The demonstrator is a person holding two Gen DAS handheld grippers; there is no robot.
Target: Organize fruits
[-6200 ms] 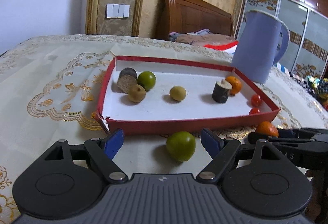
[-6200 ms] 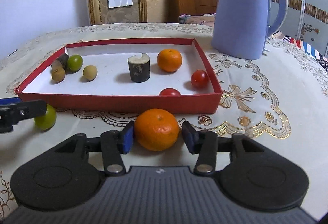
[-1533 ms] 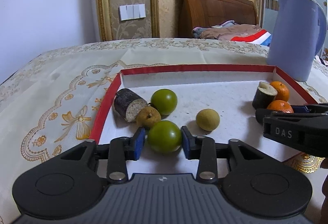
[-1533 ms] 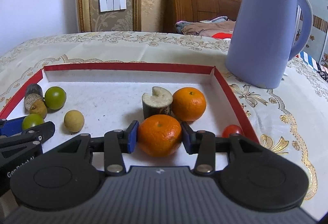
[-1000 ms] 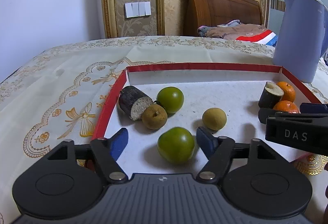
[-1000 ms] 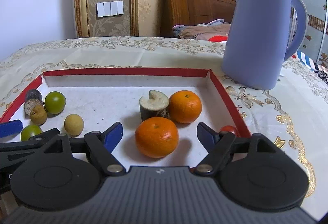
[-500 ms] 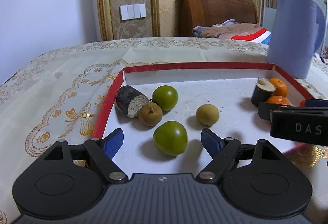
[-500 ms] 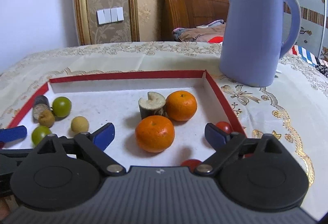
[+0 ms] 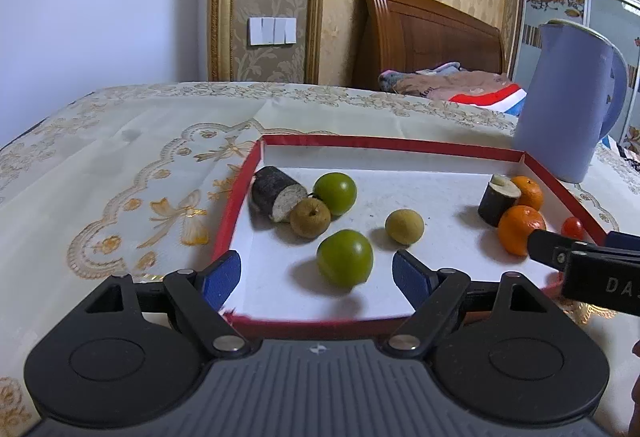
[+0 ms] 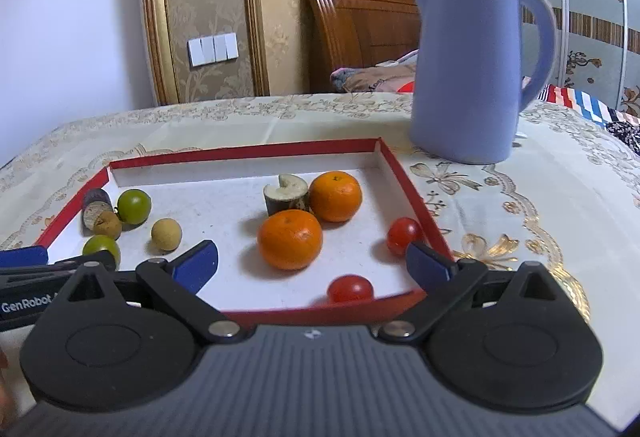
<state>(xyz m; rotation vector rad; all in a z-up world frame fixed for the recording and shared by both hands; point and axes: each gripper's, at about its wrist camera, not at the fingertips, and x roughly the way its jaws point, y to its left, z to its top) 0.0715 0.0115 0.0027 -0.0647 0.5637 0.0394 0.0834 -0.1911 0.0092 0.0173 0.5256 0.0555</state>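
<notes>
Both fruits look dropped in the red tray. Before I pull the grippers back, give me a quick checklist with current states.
1. Near green fruit lies free on the tray floor, clear of the left gripper jaws: ok.
2. Near orange lies free; right gripper jaws opening, pads off it: ok.
3. Red tray walls intact: cannot tell; near rim looks ragged.
4. Fruit left outside the tray: cannot tell, table only partly visible.
5. Blue jug upright, apart from the tray: ok.

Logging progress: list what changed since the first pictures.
The round green fruit and near round orange went from the tablecloth into the red-rimmed tray; left hand-held gripper released, right hand-held gripper opening. Other fruits and blue plastic jug unchanged.
</notes>
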